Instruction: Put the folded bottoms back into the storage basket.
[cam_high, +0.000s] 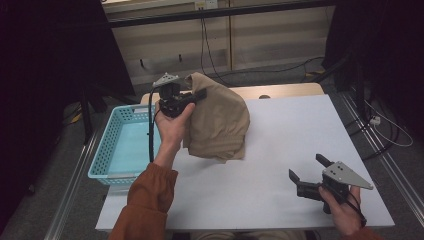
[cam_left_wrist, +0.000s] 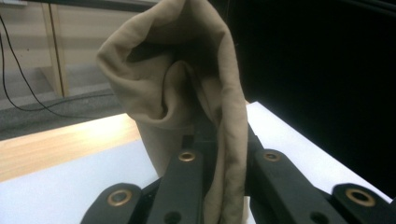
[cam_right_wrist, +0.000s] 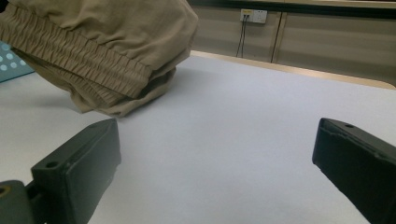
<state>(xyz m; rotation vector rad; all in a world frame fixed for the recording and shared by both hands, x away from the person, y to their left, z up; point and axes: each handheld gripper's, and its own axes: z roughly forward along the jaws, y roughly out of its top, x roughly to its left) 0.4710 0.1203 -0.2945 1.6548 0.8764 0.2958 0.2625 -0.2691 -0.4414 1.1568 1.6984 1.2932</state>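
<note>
1. While the left gripper (cam_high: 196, 96) hangs above the table's far left part, its jaws are clamped on a fold of the tan cloth (cam_high: 220, 120); in the left gripper view the cloth (cam_left_wrist: 187, 88) runs down between the 2 jaws
2. Cloth: lifted at the top, its lower bunch resting on the white table (cam_high: 280, 150) just right of the blue basket (cam_high: 112, 145); an elastic band shows along its edge (cam_right_wrist: 79, 56)
3. Right gripper (cam_high: 307, 172): jaws wide apart, nothing between them, low over the table's near right part, well apart from the cloth
4. Step in hand, as judged: raising the cloth clear to carry it to the basket
5. To do it well: lift until the hanging bunch is off the table, keep the pinch firm, then cross the basket's rim high enough that no fold snags
</note>
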